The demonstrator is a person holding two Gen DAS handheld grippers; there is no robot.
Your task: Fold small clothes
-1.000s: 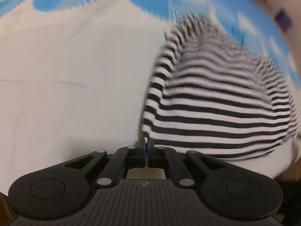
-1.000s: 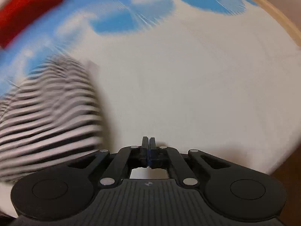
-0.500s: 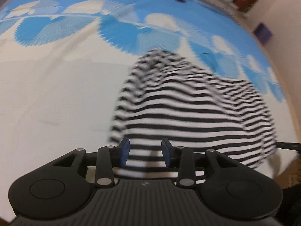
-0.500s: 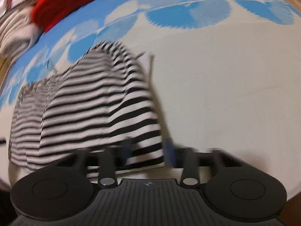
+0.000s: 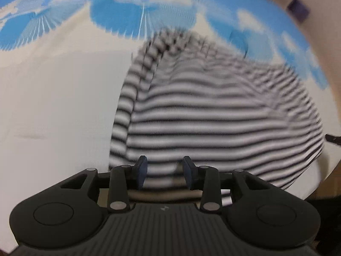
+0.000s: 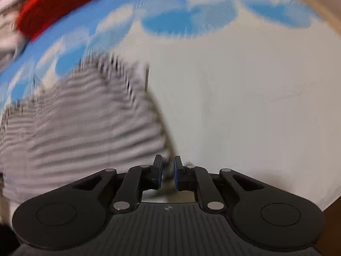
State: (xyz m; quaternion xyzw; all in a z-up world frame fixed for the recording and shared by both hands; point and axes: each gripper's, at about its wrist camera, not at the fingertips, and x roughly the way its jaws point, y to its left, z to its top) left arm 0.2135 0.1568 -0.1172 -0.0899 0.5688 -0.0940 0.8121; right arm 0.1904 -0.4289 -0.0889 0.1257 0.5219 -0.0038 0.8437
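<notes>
i see the striped top lying folded on the sheet, white with a blue pattern at its far edge. my left gripper hangs over the top's near hem; its jaws stand apart, the stripes showing in the gap but no pad pressing on cloth. my right gripper sits at the top's near right corner, jaws opening, a narrow gap between the pads, the blurred cloth edge just beyond them. a red cloth lies far left.
</notes>
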